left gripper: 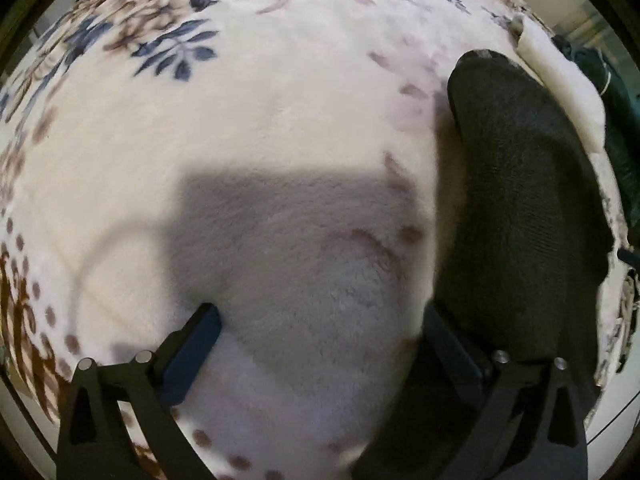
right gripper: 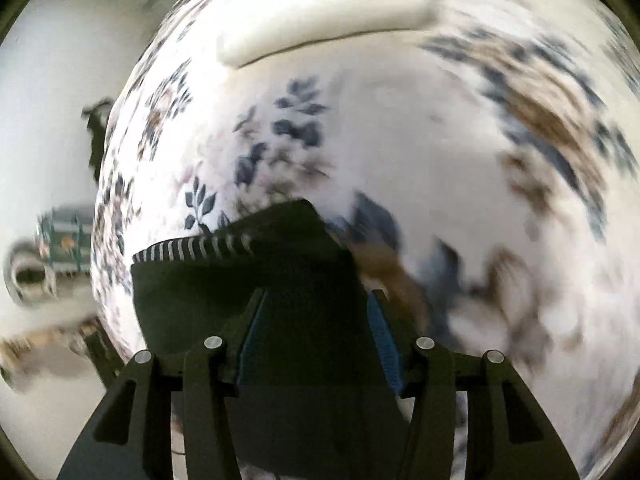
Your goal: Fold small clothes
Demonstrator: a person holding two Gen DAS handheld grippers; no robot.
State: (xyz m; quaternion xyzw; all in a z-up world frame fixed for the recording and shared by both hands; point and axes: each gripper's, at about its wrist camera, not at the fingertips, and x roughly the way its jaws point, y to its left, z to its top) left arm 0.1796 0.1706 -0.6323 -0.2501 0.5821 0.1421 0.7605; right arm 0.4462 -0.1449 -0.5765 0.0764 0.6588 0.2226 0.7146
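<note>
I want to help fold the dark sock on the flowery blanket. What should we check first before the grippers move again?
1. Left gripper open and free: ok, its fingers stand wide apart over bare blanket.
2. Sock lying flat for the left gripper: ok, it lies stretched out beside the right-hand finger.
3. Right gripper has dark cloth between its fingers: ok.
4. Right gripper really pinching it: cannot tell, the fingers look apart.
5. Picture steady: not ok, the right view is blurred.
6. Both views show the same sock: cannot tell.
</note>
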